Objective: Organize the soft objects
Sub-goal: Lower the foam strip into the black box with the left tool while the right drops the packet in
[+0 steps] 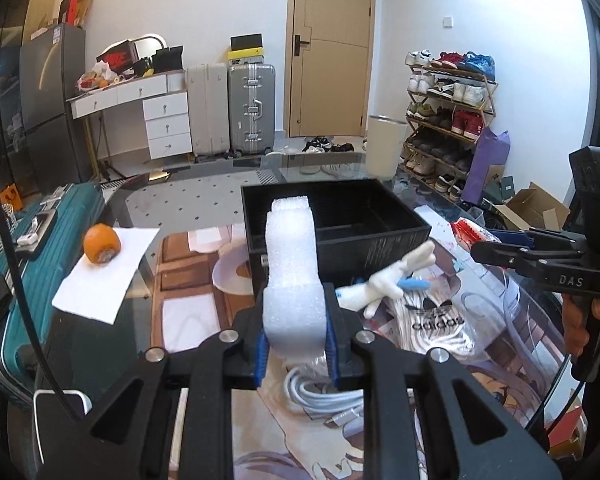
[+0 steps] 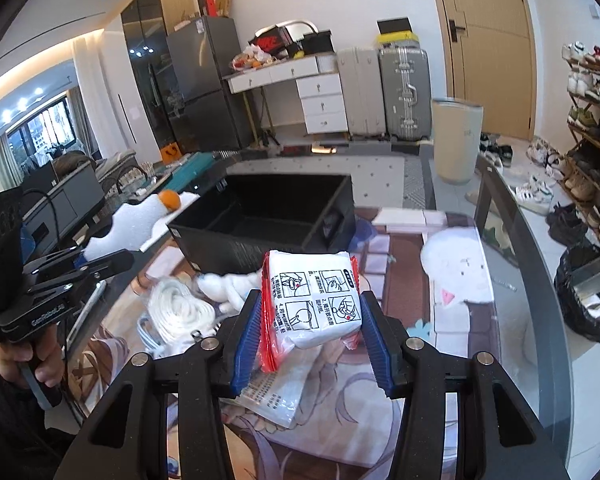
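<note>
Both loads clamped and lifted clear of the glass table [image 2: 500, 240], just short of the black box [image 1: 340, 216], which sits open and looks empty. Left gripper [image 1: 295, 344] clenched on the white foam strip [image 1: 292, 264], pads biting its near end while the long free end pokes up and forward over the near wall of the box. Right gripper [image 2: 312, 332] grasping the white packet with red edges [image 2: 316, 296], squeezed between the blue pads, hanging just in front of the near wall of the box.

Likely step in hand: carrying both soft things into the box. To do it well:
- Carry each load fully past the near wall before lowering; foam overhang likely to snag the rim otherwise.
- Tip the foam flatter so the strip lies along the box floor rather than standing on end and toppling out.
- Keep the squeeze steady; foam springs back and the slick packet may slip if eased early.
- Let go low inside the box, not from above the rim, one side each to avoid a clash of grippers.

Still lying on the table in front of the box: white plush toy [image 1: 384, 280], coiled white cord [image 2: 180, 308], second packet [image 2: 272, 396]. Orange [image 1: 102, 244] on white paper, left of the box, probably no part of the job.
</note>
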Available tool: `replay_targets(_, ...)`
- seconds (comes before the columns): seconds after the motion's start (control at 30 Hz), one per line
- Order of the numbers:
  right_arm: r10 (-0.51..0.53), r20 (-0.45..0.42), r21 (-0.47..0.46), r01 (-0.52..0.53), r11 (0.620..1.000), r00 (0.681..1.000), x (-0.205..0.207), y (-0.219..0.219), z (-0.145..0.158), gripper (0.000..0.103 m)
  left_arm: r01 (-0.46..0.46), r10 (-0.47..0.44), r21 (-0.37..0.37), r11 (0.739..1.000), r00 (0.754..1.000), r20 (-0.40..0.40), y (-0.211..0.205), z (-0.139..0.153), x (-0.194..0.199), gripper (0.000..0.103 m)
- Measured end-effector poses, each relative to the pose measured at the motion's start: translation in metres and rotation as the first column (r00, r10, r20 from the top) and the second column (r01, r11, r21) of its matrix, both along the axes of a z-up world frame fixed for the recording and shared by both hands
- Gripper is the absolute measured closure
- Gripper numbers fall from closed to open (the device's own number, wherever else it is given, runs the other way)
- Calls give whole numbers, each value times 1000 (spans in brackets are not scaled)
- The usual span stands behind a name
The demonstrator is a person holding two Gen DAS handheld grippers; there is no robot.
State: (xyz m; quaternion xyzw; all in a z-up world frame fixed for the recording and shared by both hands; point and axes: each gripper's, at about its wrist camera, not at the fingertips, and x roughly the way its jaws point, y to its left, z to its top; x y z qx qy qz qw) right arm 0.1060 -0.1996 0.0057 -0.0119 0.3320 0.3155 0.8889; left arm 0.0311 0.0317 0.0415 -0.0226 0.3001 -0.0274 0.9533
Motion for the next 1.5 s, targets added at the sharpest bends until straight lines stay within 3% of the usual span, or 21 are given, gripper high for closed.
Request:
replay_targets(0.33,26,94,-8,-26,1000,995,3,26,32,55,31,-30,-14,999,999,31,4,20,26,83)
replay_targets(0.6,61,109,-47,-56,997,992,21,54,42,55,66,-66,-11,998,998,20,0,26,56,83)
replay_targets(1.3,92,64,-147,-81,986,994,82,92,14,55,60,-57,27,998,994,-90,0,-6,110,83)
replay_targets(1.43,83,73,-159,-70,985,994,85,94,11,45,57,-54,20,998,990,-127,0,-16,112,81)
replay_targets(1.5,85,81,-156,-72,985,993,84,92,12,45,55,-53,12,998,988,-144,0,-15,112,81)
